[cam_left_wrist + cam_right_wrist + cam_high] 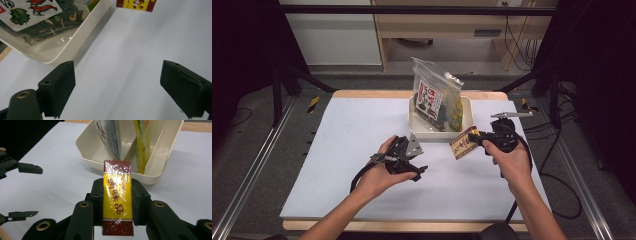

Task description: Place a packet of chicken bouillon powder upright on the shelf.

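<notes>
My right gripper (479, 136) (117, 201) is shut on a yellow and dark red wrapped snack packet (463, 142) (117, 202), held just above the table a little in front of the cream bin (439, 131) (87, 152). Two snack bags stand in that bin: a clear bag of dark green snacks (432, 100) (45, 22) and a yellow-green packet (142, 145). My left gripper (419, 172) (117, 87) is open over the white table, nothing between its jaws, to the front left of the bin. The packet's edge (136, 5) shows at the top of the left gripper view.
The white table top (352, 150) has free room on the left and along the front. A divider (156, 150) splits the bin. Behind the table stand a wooden desk (452, 25) and black frame bars (542, 70).
</notes>
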Tool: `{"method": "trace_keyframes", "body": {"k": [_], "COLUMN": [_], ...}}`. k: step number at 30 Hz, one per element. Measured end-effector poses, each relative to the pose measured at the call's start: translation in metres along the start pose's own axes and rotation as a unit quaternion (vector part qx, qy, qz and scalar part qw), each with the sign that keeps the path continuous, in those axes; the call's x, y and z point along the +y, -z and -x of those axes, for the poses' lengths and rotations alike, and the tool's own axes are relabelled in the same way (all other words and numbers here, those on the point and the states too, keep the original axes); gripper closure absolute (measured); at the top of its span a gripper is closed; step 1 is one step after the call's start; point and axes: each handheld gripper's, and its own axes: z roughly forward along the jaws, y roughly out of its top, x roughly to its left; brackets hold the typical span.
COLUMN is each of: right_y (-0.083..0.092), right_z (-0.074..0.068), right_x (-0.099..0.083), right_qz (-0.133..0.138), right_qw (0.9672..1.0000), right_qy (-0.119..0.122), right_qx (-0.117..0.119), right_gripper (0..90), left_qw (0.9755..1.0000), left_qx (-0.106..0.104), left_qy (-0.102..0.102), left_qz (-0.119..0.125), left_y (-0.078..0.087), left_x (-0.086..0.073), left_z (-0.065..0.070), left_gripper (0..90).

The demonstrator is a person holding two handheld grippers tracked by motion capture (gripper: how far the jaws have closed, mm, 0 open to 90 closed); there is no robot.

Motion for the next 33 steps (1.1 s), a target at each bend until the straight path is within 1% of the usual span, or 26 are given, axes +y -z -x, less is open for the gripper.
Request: {"method": "trace_keyframes", "body": {"k": [5, 14, 26, 33], "right_y": [0.004, 0.011, 0.016, 0.018], "right_z": [0.003, 0.011, 0.017, 0.02], "right_x": [0.003, 0.008, 0.021, 0.03], "right_qz": [0.0, 0.0, 0.002, 0.002], "right_qw": [0.9999, 0.9996, 0.9991, 0.9986], "right_qy": [0.007, 0.006, 0.01, 0.012], "right_qx": [-0.009, -0.028, -0.042, -0.052], "right_gripper": [68.2, 68.2, 68.2, 68.2], "left_qw": [1.0, 0.9998, 0.9996, 0.9991], "left_qx": [-0.001, 0.0, 0.0, 0.003], "left_qy": [0.006, 0.017, 0.028, 0.041], "left_qz": [-0.003, -0.005, -0.007, -0.003], "left_y": [0.003, 0.006, 0.008, 0.012], "left_x": [-0.006, -0.015, -0.026, -0.037], "left_z": [-0.001, -0.005, -0.007, -0.01], "left_gripper": [12.4, 11.9, 11.6, 11.3]}}
